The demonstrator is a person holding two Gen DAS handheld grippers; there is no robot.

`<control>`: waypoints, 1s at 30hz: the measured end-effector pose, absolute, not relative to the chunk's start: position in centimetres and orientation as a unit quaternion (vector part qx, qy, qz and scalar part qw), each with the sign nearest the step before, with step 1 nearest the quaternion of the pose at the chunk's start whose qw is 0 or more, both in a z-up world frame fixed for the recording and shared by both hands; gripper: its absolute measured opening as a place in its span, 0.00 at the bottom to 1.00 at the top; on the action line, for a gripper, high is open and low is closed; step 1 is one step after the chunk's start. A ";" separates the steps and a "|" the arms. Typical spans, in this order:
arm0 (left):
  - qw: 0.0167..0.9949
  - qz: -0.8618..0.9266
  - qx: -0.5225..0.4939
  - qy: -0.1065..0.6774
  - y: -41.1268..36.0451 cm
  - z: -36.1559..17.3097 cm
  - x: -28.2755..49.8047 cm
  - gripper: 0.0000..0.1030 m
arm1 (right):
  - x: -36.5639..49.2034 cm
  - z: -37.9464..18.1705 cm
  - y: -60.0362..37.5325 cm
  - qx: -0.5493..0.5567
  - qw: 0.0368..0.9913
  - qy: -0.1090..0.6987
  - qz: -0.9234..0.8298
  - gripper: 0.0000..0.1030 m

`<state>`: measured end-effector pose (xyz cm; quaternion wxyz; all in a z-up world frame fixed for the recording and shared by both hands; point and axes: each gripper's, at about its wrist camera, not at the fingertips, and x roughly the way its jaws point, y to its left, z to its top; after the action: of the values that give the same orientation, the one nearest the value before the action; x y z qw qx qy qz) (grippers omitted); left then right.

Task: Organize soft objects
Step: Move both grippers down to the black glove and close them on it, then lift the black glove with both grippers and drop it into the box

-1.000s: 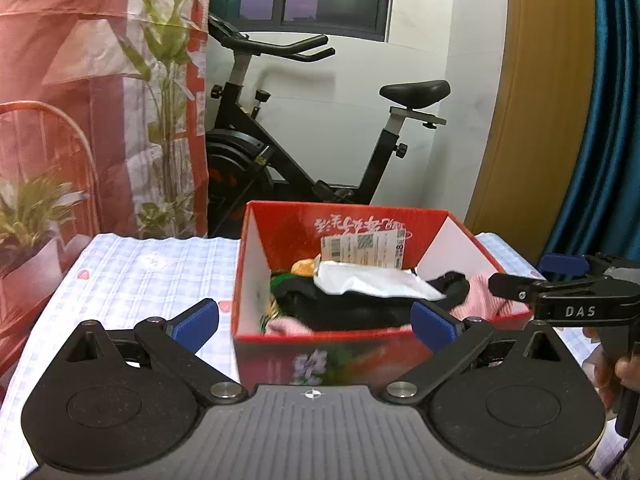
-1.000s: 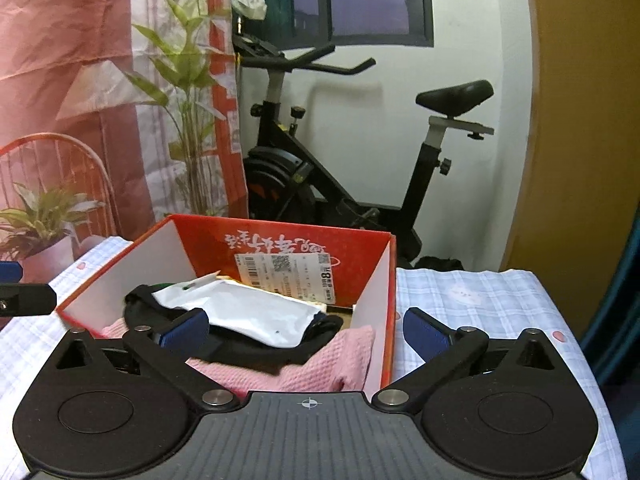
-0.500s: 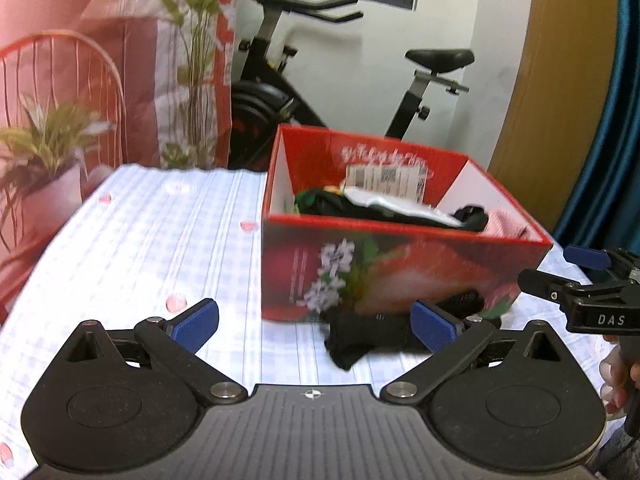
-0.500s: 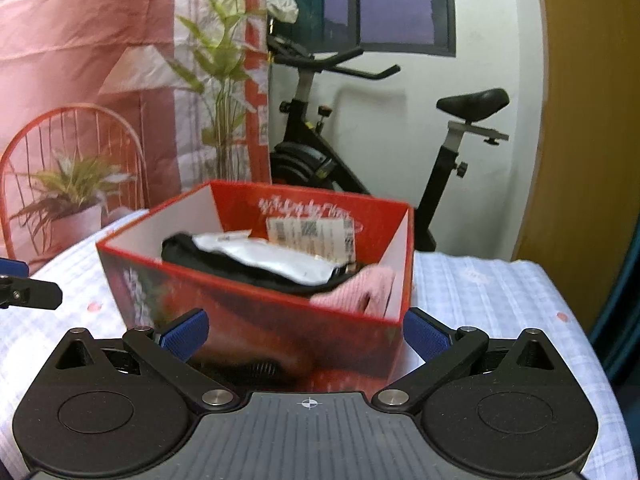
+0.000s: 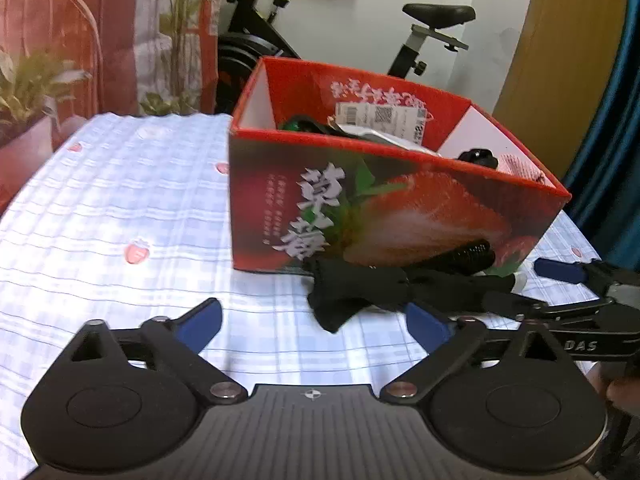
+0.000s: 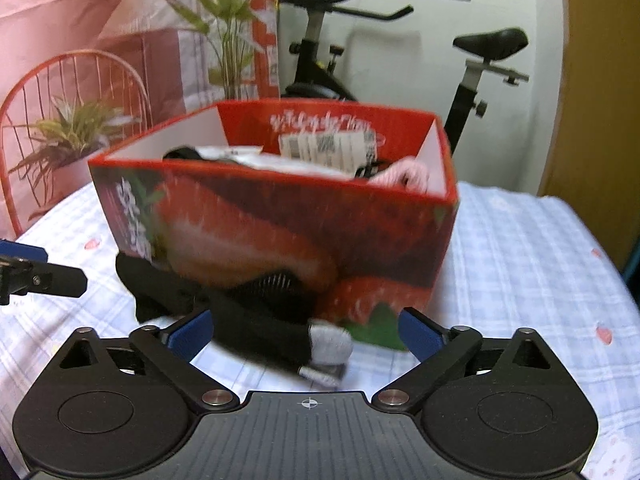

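Note:
A red strawberry-print box (image 5: 400, 208) stands on the checked tablecloth and shows in the right wrist view too (image 6: 280, 232). It holds black and pink cloth and a white packet. A black sock (image 5: 360, 292) lies on the cloth against the box's front; in the right wrist view (image 6: 256, 320) it has a grey toe. My left gripper (image 5: 316, 320) is open and empty, low, just in front of the sock. My right gripper (image 6: 306, 330) is open and empty, with the sock's grey end between its fingers. The right gripper also shows at the right of the left wrist view (image 5: 552, 292).
The table has a blue-white checked cloth (image 5: 120, 208) with small strawberries. Behind it stand an exercise bike (image 5: 416, 40), a potted plant (image 5: 28, 92), a red wire chair (image 6: 72, 92) and a pink backdrop. A blue curtain (image 5: 616, 128) hangs at the right.
Both grippers have dropped from above the box to table level in front of it. The black sock on the cloth has come into view and is closer now.

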<state>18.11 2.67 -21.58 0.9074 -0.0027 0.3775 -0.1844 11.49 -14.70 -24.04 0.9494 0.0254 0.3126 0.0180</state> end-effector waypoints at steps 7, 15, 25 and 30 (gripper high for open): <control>0.895 -0.209 -0.023 0.393 1.1 -23.6 19.8 0.72 | 12.6 -25.9 -14.5 0.033 0.942 0.334 0.021 0.78; 0.893 -0.208 -0.047 0.397 0.4 -25.0 21.6 0.33 | 14.0 -26.9 -14.5 0.037 0.936 0.349 0.025 0.66; 0.892 -0.215 -0.050 0.395 0.9 -24.8 21.1 0.08 | 14.0 -27.1 -13.7 0.042 0.930 0.359 0.063 0.17; 0.898 -0.227 -0.042 0.373 0.9 -23.0 19.8 0.08 | 13.0 -26.1 -13.8 0.050 0.934 0.347 0.071 0.11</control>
<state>19.77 0.93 -22.97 0.8984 -0.0421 0.3735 -0.2272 12.98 -13.77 -26.07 0.9339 0.0504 0.3468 0.0710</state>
